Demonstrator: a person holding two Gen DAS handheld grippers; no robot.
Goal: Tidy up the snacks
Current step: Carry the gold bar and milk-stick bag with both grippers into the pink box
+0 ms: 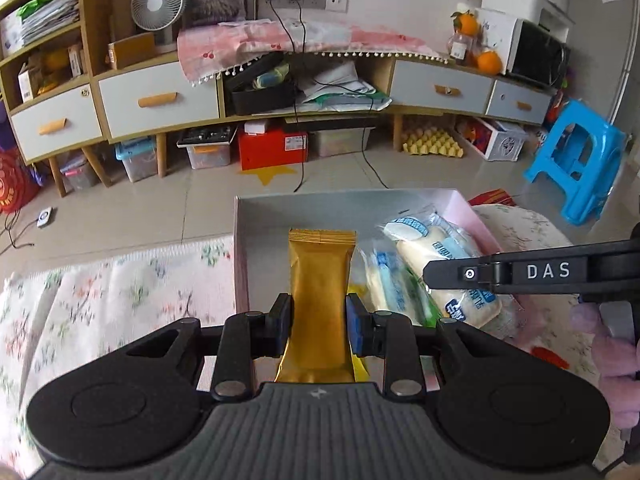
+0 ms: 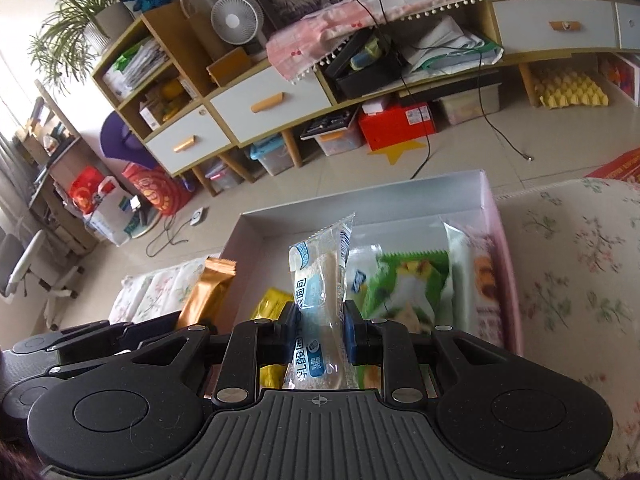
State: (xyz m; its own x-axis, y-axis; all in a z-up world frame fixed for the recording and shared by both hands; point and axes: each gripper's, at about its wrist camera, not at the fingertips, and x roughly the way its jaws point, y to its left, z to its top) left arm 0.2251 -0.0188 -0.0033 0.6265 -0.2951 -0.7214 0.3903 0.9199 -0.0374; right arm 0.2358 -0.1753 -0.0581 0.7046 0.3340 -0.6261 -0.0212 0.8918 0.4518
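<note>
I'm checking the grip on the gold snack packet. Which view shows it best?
The left wrist view: the gold packet sits centred, clamped in the left gripper. The right wrist view shows only its upper part at the side.

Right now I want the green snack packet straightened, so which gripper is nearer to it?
Right. The right gripper, shut on a bread packet, sits just left of the green packet in the box. The left gripper, holding the gold packet, is farther left.
</note>
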